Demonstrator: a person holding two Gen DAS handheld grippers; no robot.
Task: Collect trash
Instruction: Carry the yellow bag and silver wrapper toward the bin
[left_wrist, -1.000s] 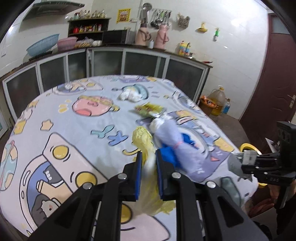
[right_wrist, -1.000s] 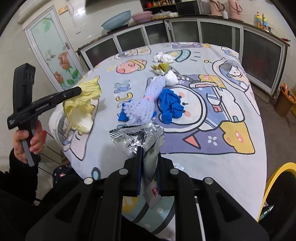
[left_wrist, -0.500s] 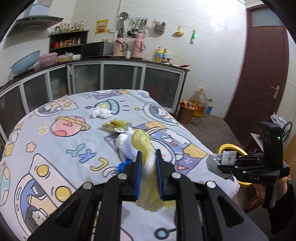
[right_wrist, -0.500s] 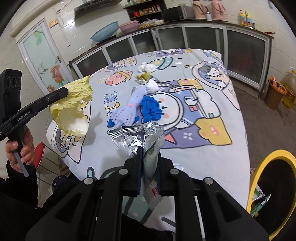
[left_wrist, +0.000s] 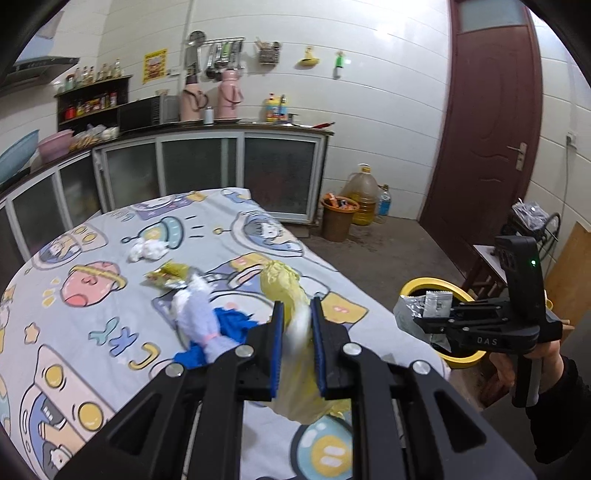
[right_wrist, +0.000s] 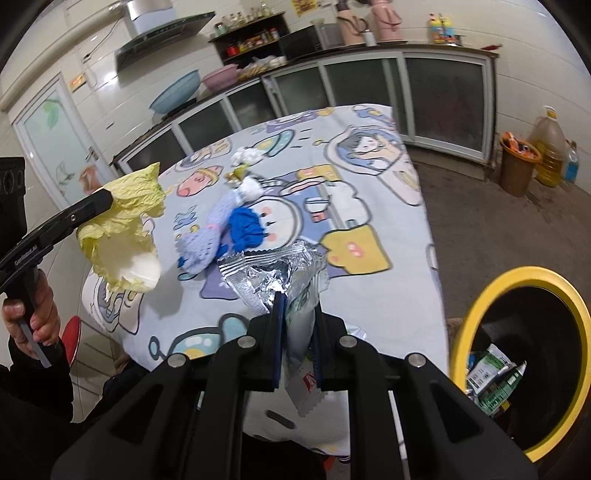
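Left wrist view: looking along its own fingers from close above the near edge of the table (left_wrist: 92, 258), toward the cabinets and door beyond it. Right wrist view: raised off the table's (right_wrist: 413, 236) corner, facing back across it. Shared: the tabletop, the cabinets beyond, the yellow-rimmed bin (left_wrist: 424, 286) (right_wrist: 480, 295) beside the table.
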